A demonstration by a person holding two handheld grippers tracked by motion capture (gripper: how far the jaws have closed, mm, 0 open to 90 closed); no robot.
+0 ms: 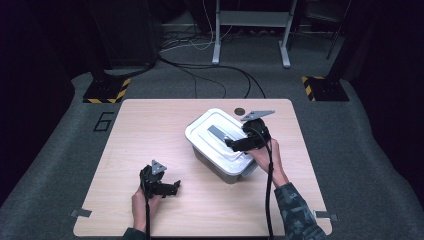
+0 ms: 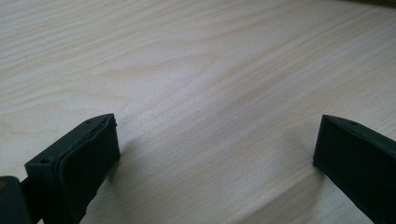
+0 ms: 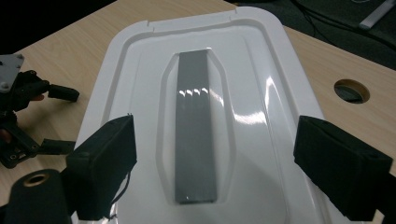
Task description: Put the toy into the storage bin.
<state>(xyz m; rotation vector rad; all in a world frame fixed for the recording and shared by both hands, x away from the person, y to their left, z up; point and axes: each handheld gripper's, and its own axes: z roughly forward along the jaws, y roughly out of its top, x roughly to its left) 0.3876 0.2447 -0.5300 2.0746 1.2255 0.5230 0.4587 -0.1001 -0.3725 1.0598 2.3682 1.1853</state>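
One white lid (image 3: 140,93), grey handle (image 3: 195,126)

The near end of the white lid (image 3: 205,107) runs off the bottom edge in the right gripper view, so its near rim cannot be seen. In the high view, the right gripper (image 1: 231,144) and the hand behind it cover the right part of the lid. The box (image 1: 220,167) shows just a bit of its near side. The person's arms are cut off at the bottom edge.
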